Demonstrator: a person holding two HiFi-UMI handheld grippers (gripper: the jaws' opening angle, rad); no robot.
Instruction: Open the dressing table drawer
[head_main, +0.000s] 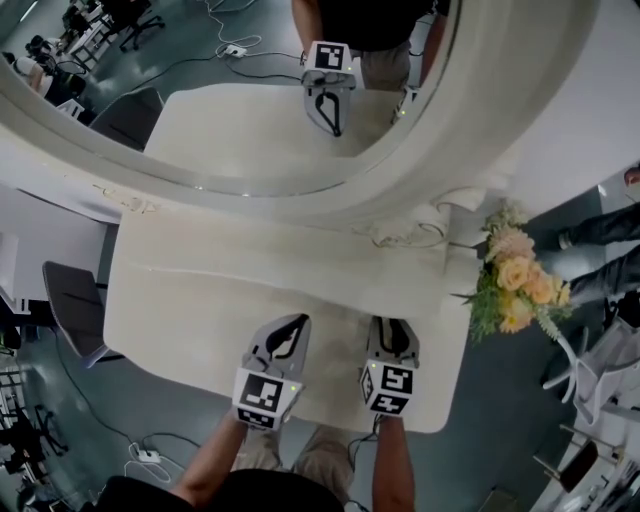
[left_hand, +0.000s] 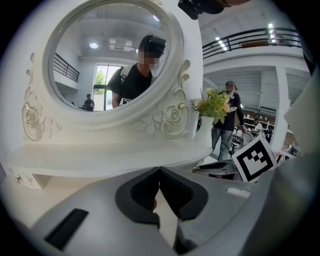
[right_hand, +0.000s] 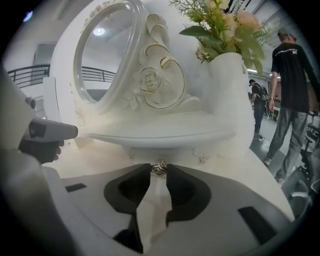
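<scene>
The white dressing table (head_main: 170, 300) carries an oval mirror (head_main: 250, 130) on a raised shelf (right_hand: 160, 135). Under that shelf sits a small drawer front (right_hand: 150, 152) with a metal rose-shaped knob (right_hand: 159, 168). In the right gripper view my right gripper (right_hand: 159, 169) has the knob between its two fingertips, and both pads touch it. The head view shows the right gripper (head_main: 392, 325) low over the tabletop, pointing at the mirror base. My left gripper (head_main: 298, 322) hovers just to its left; its jaws (left_hand: 159, 170) meet with nothing between them.
A white vase of yellow and pink flowers (head_main: 520, 285) stands at the table's right end, close to the right gripper. A second small knob (left_hand: 19, 178) shows under the shelf's left end. People (right_hand: 290, 75) stand beyond the table. Chairs and cables lie on the floor around.
</scene>
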